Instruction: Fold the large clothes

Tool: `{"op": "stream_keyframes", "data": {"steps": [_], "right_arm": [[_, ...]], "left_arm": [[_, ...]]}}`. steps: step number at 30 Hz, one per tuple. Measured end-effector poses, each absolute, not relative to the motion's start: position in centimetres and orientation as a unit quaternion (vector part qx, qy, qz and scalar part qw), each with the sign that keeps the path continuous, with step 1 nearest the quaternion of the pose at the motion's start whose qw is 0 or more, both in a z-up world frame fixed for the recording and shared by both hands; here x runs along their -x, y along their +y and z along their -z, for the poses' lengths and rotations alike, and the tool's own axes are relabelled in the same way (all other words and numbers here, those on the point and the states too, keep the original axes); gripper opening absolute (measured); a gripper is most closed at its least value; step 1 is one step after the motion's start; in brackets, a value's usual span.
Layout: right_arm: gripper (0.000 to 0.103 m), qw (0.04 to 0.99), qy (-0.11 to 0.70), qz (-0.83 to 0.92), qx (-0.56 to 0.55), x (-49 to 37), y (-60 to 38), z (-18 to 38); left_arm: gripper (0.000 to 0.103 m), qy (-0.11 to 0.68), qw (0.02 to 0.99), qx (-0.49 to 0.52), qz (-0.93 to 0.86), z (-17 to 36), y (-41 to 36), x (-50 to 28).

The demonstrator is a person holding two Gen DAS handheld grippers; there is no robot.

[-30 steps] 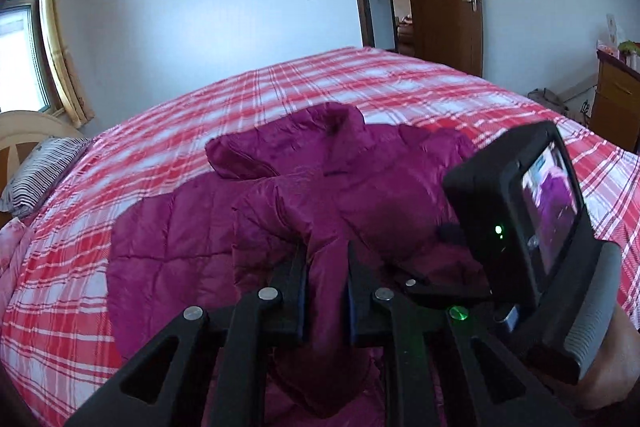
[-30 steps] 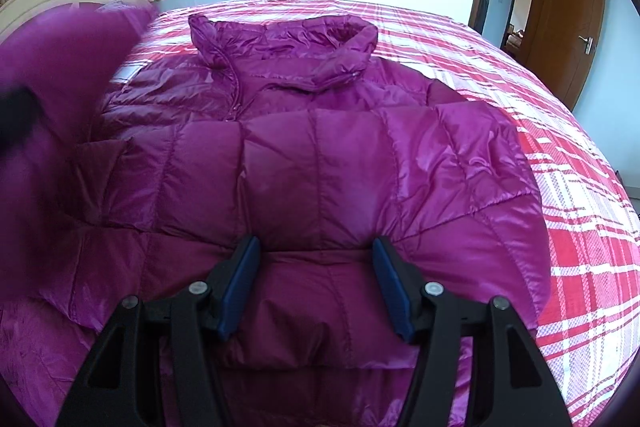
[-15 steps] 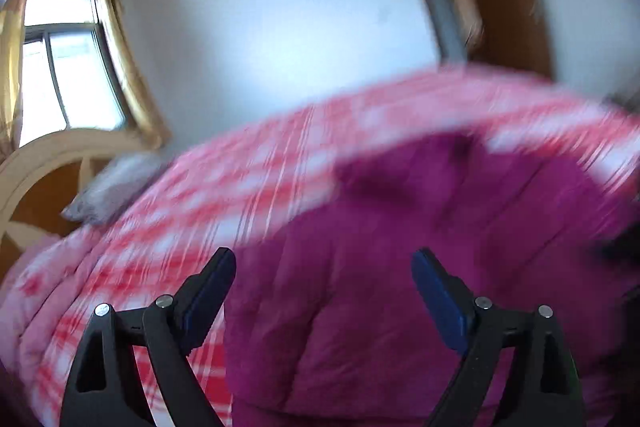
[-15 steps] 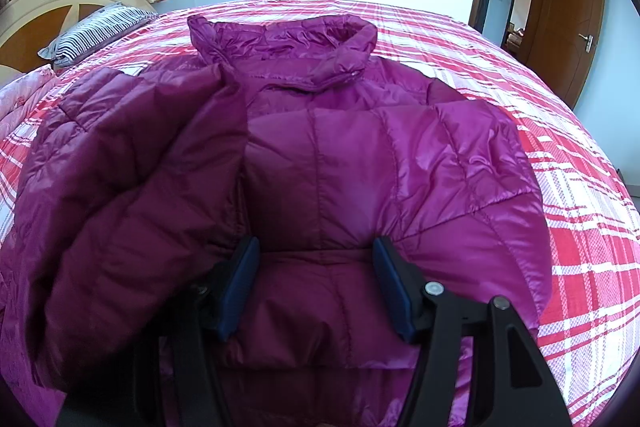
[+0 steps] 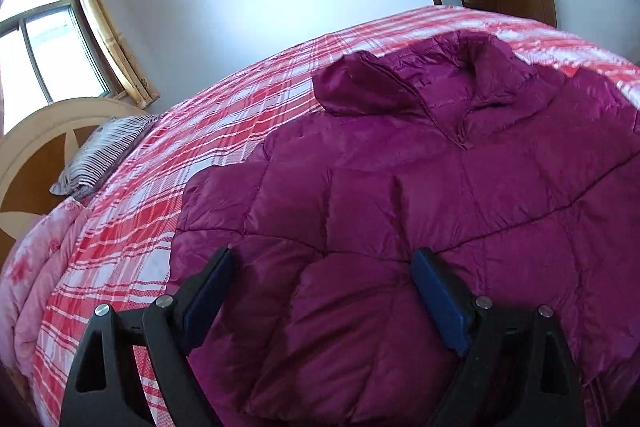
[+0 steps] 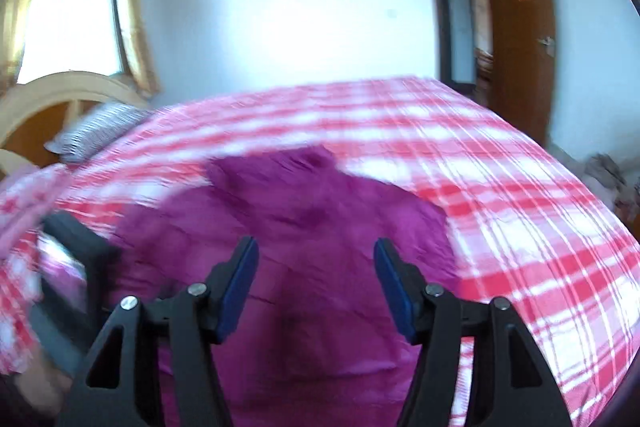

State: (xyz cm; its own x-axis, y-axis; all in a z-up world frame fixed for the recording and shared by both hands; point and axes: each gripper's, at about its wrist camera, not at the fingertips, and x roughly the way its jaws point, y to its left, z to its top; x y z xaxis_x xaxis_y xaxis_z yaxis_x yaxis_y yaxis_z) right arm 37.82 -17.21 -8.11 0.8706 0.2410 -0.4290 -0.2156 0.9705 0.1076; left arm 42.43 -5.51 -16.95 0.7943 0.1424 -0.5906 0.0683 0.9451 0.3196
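A purple quilted jacket (image 5: 400, 187) lies face up on the red and white plaid bedcover (image 5: 240, 115), its collar (image 5: 472, 55) toward the far wall. One side is folded over the front. My left gripper (image 5: 324, 287) stands wide open just above the jacket's near left part, with nothing pressed between its blue pads. In the blurred right wrist view my right gripper (image 6: 316, 287) is open too, raised over the jacket (image 6: 320, 211) and gripping nothing. The left gripper's housing with its small screen (image 6: 64, 267) shows at the lower left there.
A striped pillow (image 5: 104, 151) rests by the arched wooden headboard (image 5: 36, 131) at the left, under a curtained window (image 5: 44, 55). A brown door (image 6: 520, 27) stands open at the far right. Bare bedcover (image 6: 500, 187) runs along the jacket's right side.
My left gripper let go of the jacket fold it had pinched, opened wide and drew back leftward. The fold now lies over the jacket's front. My right gripper rose off the jacket.
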Motion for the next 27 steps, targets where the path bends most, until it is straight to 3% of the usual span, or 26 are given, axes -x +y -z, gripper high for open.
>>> {"op": "stream_keyframes", "data": {"steps": [2,4,5,10,15,17,22,27], "right_arm": [[0.053,0.954,0.249,-0.166,-0.026,-38.8,-14.6,8.3],[0.034,0.937,0.289,-0.194,-0.024,-40.5,-12.8,10.1],[0.033,0.929,0.308,-0.203,-0.019,-41.3,-12.0,11.6],[0.033,0.919,0.341,-0.196,0.01,-42.6,-10.9,15.9],[0.034,0.919,0.345,-0.189,0.025,-42.2,-10.6,16.2],[0.034,0.918,0.348,-0.191,0.022,-42.1,-10.7,16.5],[0.034,0.913,0.361,-0.191,0.018,-42.3,-10.6,17.2],[0.034,0.913,0.366,-0.173,0.046,-42.7,-9.6,17.6]], "left_arm": [[0.09,0.301,0.944,-0.135,-0.022,15.9,-4.2,-41.9],[0.09,0.278,0.955,-0.104,-0.02,14.2,-2.6,-40.8],[0.09,0.265,0.959,-0.094,-0.022,13.3,-2.0,-40.5],[0.09,0.268,0.96,-0.081,0.011,11.7,-1.6,-42.7],[0.09,0.361,0.927,-0.098,-0.019,16.8,-1.3,-47.5],[0.091,0.385,0.921,-0.061,-0.005,18.2,-0.1,-47.9],[0.101,0.419,0.908,-0.008,0.009,19.5,1.6,-48.6],[0.102,0.425,0.905,-0.005,0.008,19.8,1.6,-48.6]]}}
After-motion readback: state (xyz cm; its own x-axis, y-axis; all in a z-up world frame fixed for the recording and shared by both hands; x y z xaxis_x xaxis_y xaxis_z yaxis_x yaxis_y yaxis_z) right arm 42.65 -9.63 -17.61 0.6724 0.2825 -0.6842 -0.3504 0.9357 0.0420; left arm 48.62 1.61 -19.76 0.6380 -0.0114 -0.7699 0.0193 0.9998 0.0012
